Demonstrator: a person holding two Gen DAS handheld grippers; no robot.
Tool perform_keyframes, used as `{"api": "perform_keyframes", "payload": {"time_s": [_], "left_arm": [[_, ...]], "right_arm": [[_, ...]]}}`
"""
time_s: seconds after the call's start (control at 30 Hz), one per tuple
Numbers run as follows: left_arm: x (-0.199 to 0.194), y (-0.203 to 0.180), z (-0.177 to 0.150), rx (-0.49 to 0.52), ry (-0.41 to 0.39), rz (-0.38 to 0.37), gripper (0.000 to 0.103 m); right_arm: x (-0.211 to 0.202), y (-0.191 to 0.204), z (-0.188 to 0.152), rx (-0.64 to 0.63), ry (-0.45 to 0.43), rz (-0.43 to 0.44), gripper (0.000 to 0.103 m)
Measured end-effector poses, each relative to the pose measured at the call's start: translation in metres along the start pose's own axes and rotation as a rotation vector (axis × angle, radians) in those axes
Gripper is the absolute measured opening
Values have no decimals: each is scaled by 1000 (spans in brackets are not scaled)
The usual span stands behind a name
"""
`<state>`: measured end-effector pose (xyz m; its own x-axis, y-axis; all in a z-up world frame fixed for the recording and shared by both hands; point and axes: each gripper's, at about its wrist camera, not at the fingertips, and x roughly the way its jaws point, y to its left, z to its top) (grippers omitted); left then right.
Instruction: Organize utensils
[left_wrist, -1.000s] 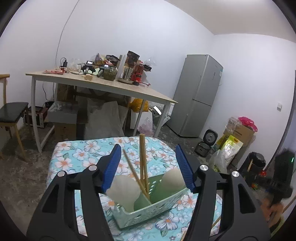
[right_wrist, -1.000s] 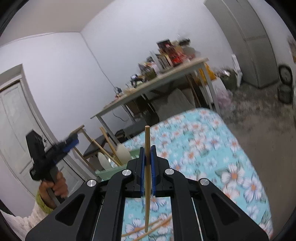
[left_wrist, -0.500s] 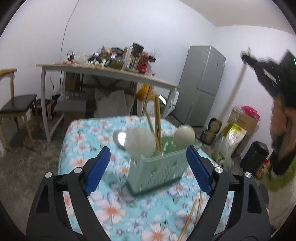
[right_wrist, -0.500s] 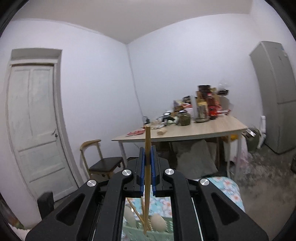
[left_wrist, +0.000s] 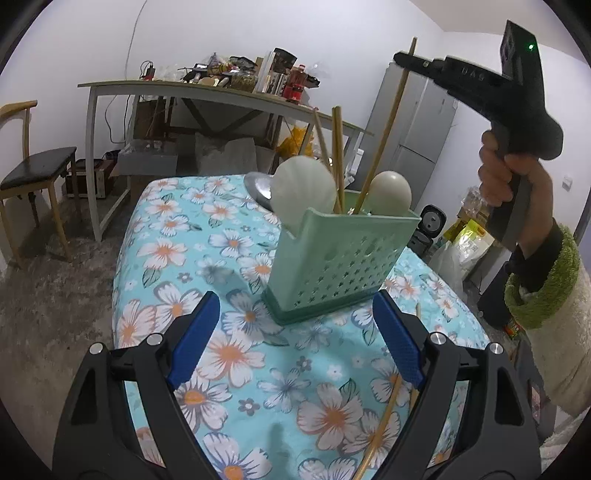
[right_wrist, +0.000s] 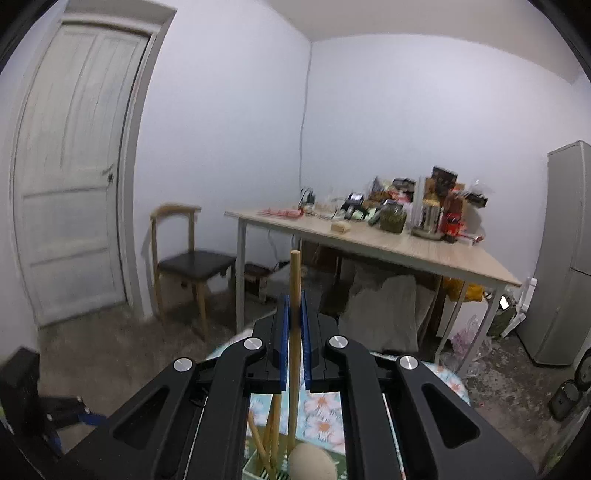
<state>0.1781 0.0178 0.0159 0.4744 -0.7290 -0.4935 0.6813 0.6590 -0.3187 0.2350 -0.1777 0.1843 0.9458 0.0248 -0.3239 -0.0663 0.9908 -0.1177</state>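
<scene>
Left wrist view: caddy (left_wrist: 332, 258) stands mid-table (left_wrist: 166, 258), edges clear, left gripper (left_wrist: 295, 339) fingers spread, empty. Right wrist view alone shows right gripper (right_wrist: 294, 317) fingers clamping chopstick (right_wrist: 294, 332).

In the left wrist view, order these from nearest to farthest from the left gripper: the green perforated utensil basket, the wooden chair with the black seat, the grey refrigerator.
1. Green perforated utensil basket: just ahead of the left gripper, on the floral cloth.
2. Wooden chair with black seat: far left, on the floor.
3. Grey refrigerator: back right, against the wall.
</scene>
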Motion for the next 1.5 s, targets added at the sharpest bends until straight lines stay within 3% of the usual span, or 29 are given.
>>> {"api": "perform_keyframes", "payload": {"time_s": [0.17, 0.27, 0.4, 0.57, 0.73, 0.93, 1.03, 1.23, 1.5], "left_arm": [[1, 3, -3, -13, 16, 4, 82], [1, 2, -4, -21, 21, 2, 82], [2, -1, -4, -19, 26, 0, 82], [0, -8, -3, -6, 24, -4, 84], [5, -11, -6, -4, 44, -14, 84], [15, -15, -9, -18, 100, -27, 84], [18, -22, -12, -2, 119, -45, 84], [27, -44, -23, 72, 192, -84, 84], [40, -73, -52, 202, 328, -108, 84]], "right_arm": [[10, 11, -19, -69, 102, 6, 9], [6, 6, -24, -48, 118, 6, 32], [-11, -10, -24, 26, 110, 12, 43], [-43, -39, -32, 171, 106, 14, 45], [-74, -71, -61, 390, 136, 25, 49], [-99, -99, -139, 702, 271, 34, 49], [-103, -96, -179, 798, 341, 27, 49], [-96, -77, -244, 913, 461, 31, 49], [-88, -67, -276, 941, 519, 25, 50]]}}
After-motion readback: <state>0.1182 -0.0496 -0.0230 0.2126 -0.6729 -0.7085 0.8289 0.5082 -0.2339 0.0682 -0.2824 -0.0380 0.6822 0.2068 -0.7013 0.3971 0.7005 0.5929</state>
